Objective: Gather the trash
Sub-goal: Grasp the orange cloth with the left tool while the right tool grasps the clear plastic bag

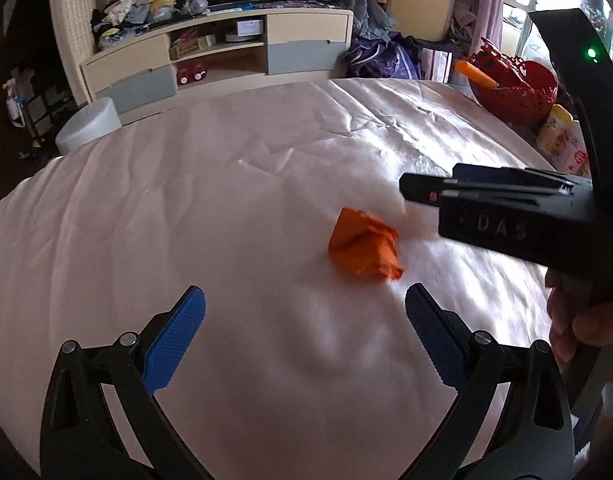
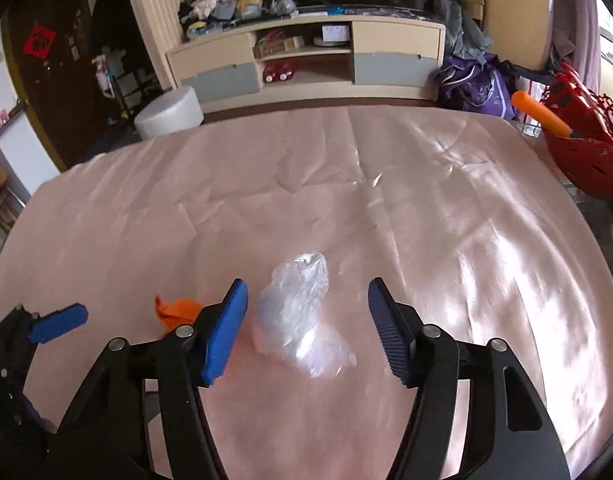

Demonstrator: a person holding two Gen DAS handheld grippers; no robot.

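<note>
A round table draped in shiny pink cloth fills both views, with a cluttered TV cabinet along the top. In the right wrist view, the right gripper has its blue jaws spread wide either side of a crumpled clear plastic bag at lower centre; closing on it seems the next move. In the left wrist view, the left gripper, also spread and empty, sits below an orange wad right of centre.

Pink-clothed table; orange scrap; perhaps plastic bag
</note>
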